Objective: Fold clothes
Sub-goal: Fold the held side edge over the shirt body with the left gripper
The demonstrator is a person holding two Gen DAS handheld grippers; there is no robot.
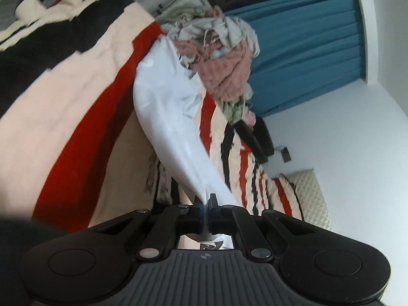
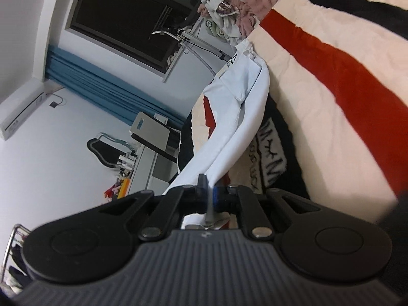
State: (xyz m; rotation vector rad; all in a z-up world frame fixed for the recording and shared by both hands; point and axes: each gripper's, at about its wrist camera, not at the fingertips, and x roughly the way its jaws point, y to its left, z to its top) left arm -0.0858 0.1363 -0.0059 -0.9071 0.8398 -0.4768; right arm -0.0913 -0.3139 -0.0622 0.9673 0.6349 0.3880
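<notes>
Nearest the lens: left gripper [image 1: 206, 205] and right gripper [image 2: 209, 191], each clamped tight on an edge of the white garment [image 1: 163, 107]. Stretched away over the striped blanket [image 1: 76, 97] toward the far pile of clothes [image 1: 224, 58]. Likely light, soft, limp, sagging between grips; best pinched at corners or hems.

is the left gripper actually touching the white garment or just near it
Touching. In the left wrist view the left gripper has its jaws closed on an edge of the white garment, the cloth pinched between them and stretching away toward the striped blanket.
</notes>
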